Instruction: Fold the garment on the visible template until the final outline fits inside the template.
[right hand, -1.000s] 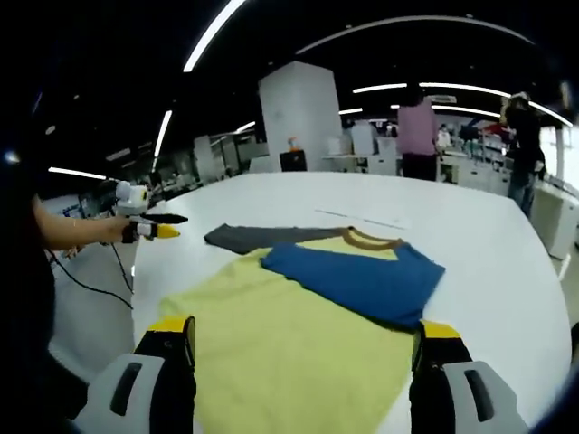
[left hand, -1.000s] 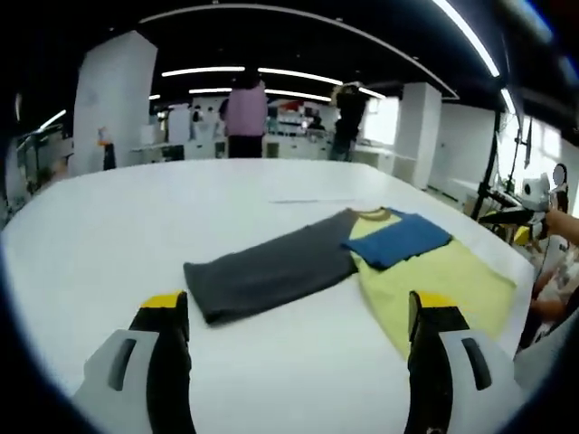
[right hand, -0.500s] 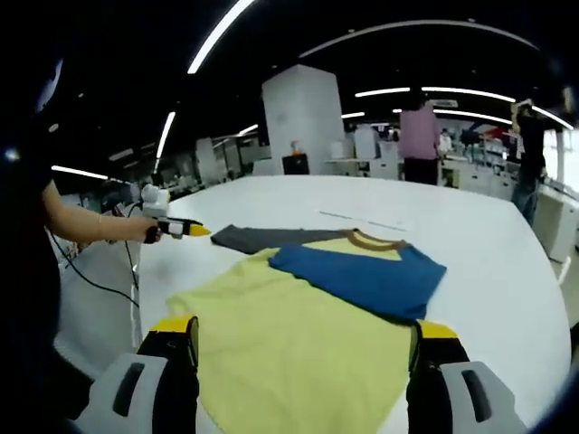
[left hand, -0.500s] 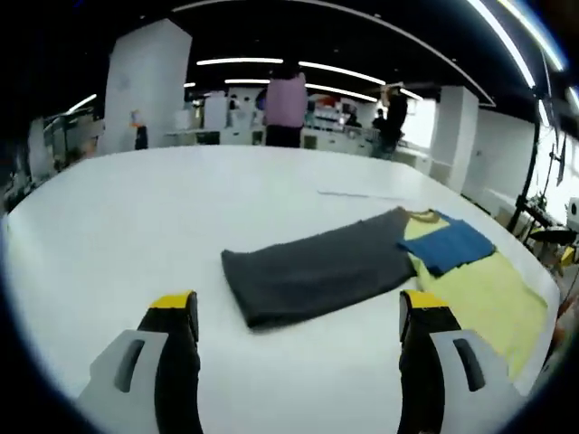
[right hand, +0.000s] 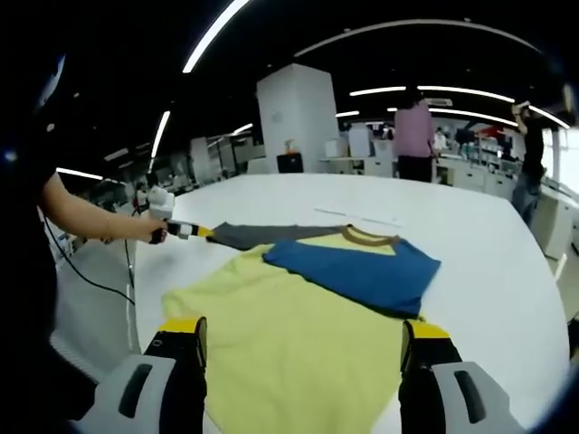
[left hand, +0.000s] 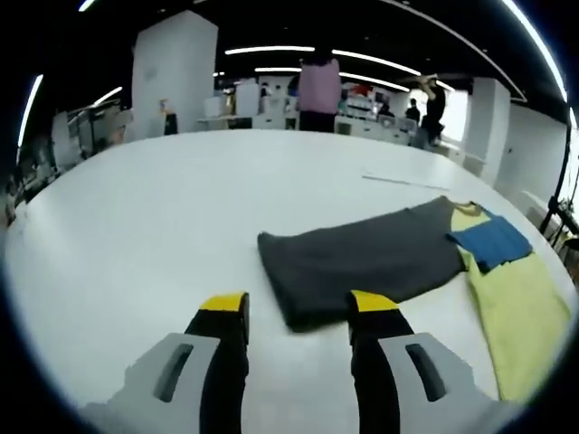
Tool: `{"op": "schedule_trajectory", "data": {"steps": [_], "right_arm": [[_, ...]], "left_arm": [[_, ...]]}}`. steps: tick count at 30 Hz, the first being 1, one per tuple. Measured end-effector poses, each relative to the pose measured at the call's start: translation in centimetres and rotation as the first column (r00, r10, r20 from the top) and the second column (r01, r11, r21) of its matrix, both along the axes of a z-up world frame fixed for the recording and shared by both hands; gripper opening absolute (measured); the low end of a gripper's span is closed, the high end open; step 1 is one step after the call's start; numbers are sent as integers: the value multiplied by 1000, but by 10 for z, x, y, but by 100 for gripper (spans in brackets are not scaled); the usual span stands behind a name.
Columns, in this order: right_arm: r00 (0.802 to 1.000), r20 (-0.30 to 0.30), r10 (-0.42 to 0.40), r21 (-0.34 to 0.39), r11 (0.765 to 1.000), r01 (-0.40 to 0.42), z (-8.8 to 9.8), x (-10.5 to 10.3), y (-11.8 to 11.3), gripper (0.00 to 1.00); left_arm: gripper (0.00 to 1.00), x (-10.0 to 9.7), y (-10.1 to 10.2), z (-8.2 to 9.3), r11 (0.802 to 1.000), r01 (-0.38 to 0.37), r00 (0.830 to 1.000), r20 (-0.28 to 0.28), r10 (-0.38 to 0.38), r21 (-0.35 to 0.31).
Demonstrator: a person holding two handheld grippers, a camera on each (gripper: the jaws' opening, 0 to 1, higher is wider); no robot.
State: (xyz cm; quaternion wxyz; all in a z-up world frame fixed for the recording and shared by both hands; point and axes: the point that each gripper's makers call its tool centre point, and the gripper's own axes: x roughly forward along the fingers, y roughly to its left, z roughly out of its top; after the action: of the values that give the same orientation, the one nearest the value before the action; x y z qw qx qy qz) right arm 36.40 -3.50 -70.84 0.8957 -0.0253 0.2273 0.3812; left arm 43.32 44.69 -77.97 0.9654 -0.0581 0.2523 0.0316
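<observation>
Long ceiling light strips (left hand: 298,51) give bright, even light, bowed into arcs by the fisheye lens. The white surface (left hand: 136,217) looks bright and slightly washed out. Only a thin, soft shadow shows under the shirt's (left hand: 362,262) near edge. Both views are soft, with the far room hazy and the edges darkening and smearing.

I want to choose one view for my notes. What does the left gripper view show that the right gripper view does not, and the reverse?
Left gripper view: the gray sleeve's cuff end near the left gripper. Right gripper view: the whole yellow body, the right gripper, and the person's arm. Both: the blue sleeve folded over the yellow, on the white table.
</observation>
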Motion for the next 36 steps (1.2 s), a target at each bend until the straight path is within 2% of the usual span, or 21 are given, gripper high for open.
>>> {"op": "schedule_trajectory", "data": {"steps": [3,5,8,12,19,24,29,36], "right_arm": [[1000,-3,2,-7,1000,-2,-1,-1,-1,86],[1000,-4,3,-15,1000,-3,-2,-1,-2,85],[1000,-2,2,-18,1000,-2,-1,-2,-1,85],[1000,-2,-2,-18,1000,2,0,-4,2,84],[1000,-8,1,-43,999,-1,-4,-9,3,84],[1000,-2,0,-31,1000,0,-2,-11,5,85],[1000,10,7,-24,1000,-7,2,-14,8,88],[999,31,12,-16,1000,-12,5,-16,11,93]], "left_arm": [[34,-1,1,-5,1000,-19,1000,-17,19,-16],[27,-3,4,-9,999,-34,999,-30,34,-19],[21,-6,3,-13,995,-71,997,-39,69,-73],[10,-7,-1,-16,997,-54,997,-58,51,-53],[5,-6,1,-16,993,-87,995,-65,81,-82],[1,-5,-1,-15,989,-91,994,-74,82,-120],[1,-4,-3,-5,991,-80,996,-59,74,-107],[1,-6,-21,13,992,-47,998,-38,43,-116]]}}
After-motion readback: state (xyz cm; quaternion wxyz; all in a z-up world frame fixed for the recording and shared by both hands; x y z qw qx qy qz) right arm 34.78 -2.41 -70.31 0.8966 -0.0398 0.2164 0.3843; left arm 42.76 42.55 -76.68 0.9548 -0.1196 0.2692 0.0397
